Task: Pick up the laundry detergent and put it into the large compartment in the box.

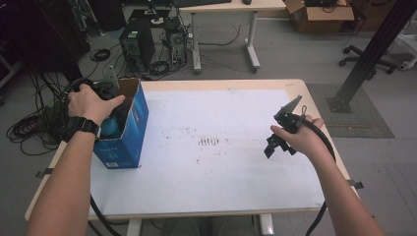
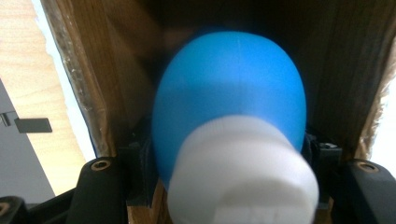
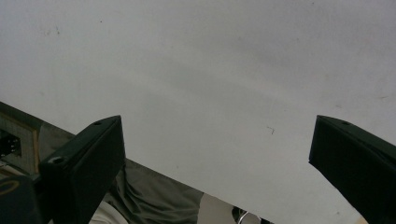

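- White cap (image 2: 243, 172) and blue bulb (image 2: 229, 93) nearest the lens, clamped between left gripper (image 2: 233, 163) jaws, long axis running toward 12 o'clock into the blue carton (image 1: 129, 129)
- Right gripper (image 3: 217, 163) gaping over white tabletop (image 3: 210, 70), well off at 3 o'clock

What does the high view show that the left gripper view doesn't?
High view alone: the whole blue cardboard box standing upright at the left edge of the white-topped table, plus the right hand-held gripper held over the table with nothing in it.

Left gripper view alone: up close, a white screw cap on the round blue plastic bottle, and the box's brown inside walls.

Both: the box, the bottle inside it, and the left hand-held gripper reaching in.
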A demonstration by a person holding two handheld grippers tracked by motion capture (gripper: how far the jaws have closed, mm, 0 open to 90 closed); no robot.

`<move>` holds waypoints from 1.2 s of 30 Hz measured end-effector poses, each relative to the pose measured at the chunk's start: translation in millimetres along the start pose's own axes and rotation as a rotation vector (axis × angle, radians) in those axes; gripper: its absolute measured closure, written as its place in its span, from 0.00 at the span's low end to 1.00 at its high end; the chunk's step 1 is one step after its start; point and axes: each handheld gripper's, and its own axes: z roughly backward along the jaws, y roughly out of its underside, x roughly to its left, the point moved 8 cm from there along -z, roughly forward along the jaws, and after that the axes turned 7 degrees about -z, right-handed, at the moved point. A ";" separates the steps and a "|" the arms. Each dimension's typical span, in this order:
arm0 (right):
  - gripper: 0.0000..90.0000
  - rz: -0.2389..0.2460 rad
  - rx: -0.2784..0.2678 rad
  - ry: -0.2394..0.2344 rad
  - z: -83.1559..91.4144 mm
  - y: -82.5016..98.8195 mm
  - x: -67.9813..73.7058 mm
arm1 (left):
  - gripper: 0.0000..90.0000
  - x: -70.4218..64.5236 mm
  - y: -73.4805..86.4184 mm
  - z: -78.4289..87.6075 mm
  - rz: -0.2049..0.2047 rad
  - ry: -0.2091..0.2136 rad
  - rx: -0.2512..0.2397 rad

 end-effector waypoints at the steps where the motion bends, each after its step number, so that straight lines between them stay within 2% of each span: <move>1: 0.04 -0.003 0.002 0.000 0.0 0.3 -0.1 | 0.40 -0.5 0.1 -0.2 -0.002 0.003 0.003; 9: 0.04 -0.005 0.002 -0.004 -0.1 1.6 -1.3 | 0.35 -2.1 1.4 -0.2 -0.006 0.008 0.008; 15: 0.04 -0.003 0.000 -0.005 1.1 2.6 -1.3 | 0.29 -3.3 2.9 8.9 -0.004 0.010 -0.011; 19: 0.04 -0.002 -0.001 -0.005 1.7 3.3 -1.3 | 0.26 -5.6 4.1 19.4 -0.006 0.021 -0.030; 30: 0.04 0.006 -0.009 -0.007 4.7 5.8 -0.3 | 0.24 -11.9 8.6 56.6 -0.026 -0.018 -0.076; 36: 0.04 0.009 -0.016 -0.009 8.0 5.7 2.0 | 0.24 -25.4 9.8 79.4 -0.054 -0.040 -0.106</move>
